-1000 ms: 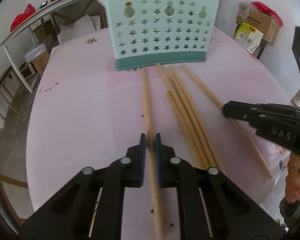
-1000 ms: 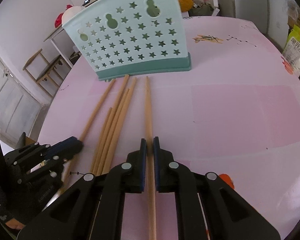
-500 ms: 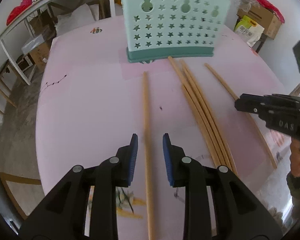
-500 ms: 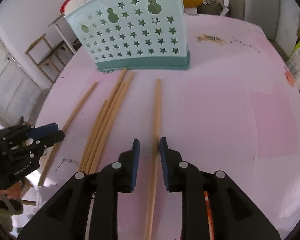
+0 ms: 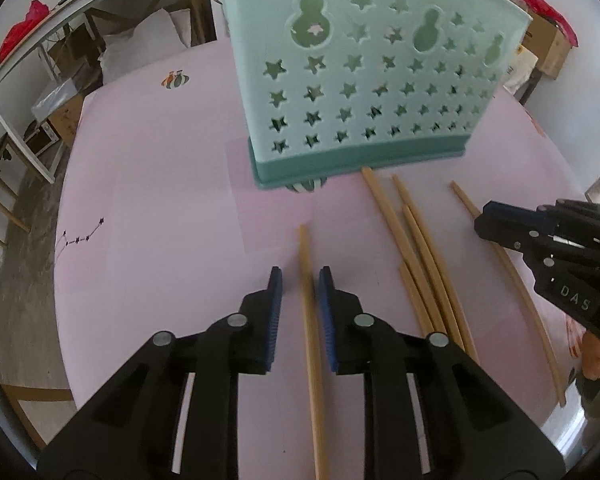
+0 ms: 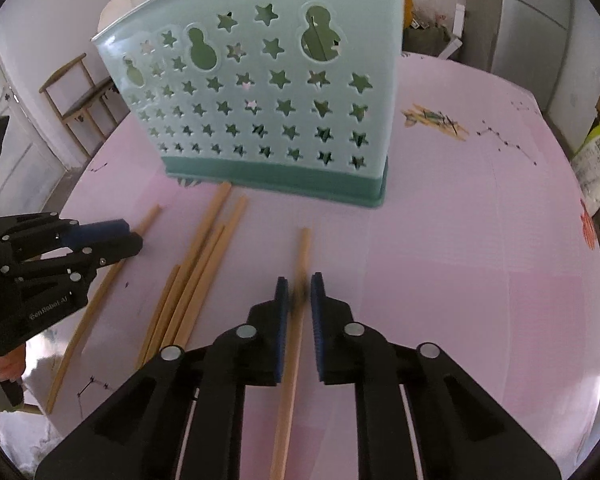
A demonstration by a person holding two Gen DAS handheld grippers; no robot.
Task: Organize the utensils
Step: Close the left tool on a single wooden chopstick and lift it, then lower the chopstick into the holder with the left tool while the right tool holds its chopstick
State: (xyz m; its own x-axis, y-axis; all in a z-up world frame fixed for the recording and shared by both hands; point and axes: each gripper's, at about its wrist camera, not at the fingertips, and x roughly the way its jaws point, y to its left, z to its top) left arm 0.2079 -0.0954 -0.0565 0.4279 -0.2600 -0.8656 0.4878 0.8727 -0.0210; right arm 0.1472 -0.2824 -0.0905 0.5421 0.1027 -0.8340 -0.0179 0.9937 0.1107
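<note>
So I'm at a round table with a pink cover [image 5: 160, 200] printed with little doodles, in a cluttered room: cardboard boxes, a white workbench with a red bag, wooden chairs. The mint star-cutout utensil holder [image 5: 364, 80] stands upright mid-table, with loose chopsticks [image 5: 424, 264] fanned out in front of it. My left gripper [image 5: 300, 280] is closing around one chopstick [image 5: 310, 320], with gaps still on both sides. My right gripper [image 6: 298, 288] is nearly shut on another chopstick [image 6: 290, 360].
</note>
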